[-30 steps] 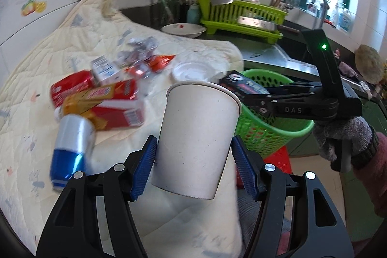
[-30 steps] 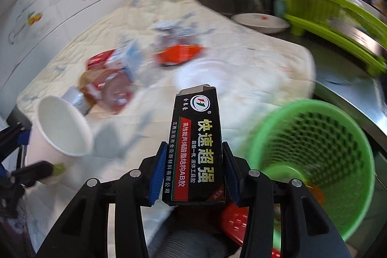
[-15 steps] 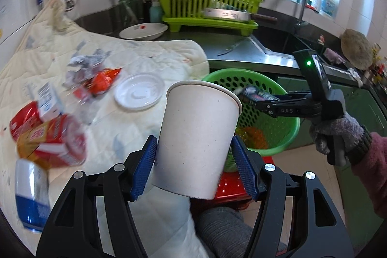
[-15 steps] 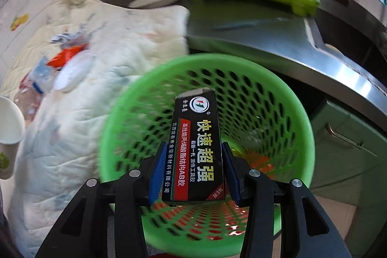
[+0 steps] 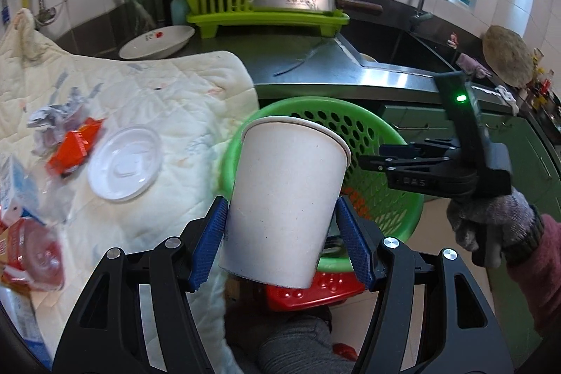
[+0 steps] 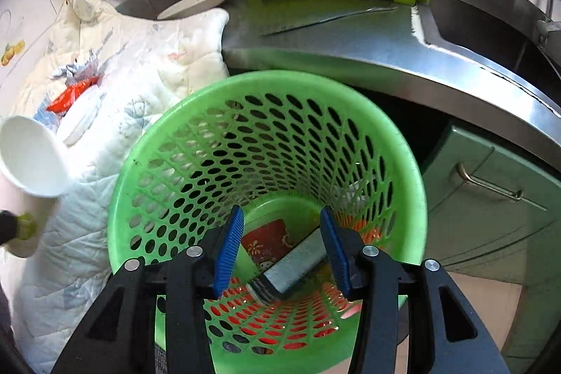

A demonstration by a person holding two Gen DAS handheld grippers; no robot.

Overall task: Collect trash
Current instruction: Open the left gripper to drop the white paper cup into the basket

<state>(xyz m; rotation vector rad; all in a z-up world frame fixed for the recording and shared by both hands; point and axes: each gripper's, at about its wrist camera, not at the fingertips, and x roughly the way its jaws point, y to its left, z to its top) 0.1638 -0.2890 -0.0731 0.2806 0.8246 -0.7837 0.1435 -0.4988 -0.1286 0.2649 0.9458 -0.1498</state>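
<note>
Right hand-held gripper (image 6: 282,249) now empty, box (image 6: 292,267) dropped in basket (image 6: 403,163); left hand-held gripper (image 5: 282,242) grips cup (image 5: 287,198), next to bin.

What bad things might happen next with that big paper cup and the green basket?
The paper cup is held near its base and leans, so it might slip from the left gripper. It sits beside the green basket's rim; let go too early, it may land on the quilt. The right gripper hangs over the basket and could get bumped.
</note>
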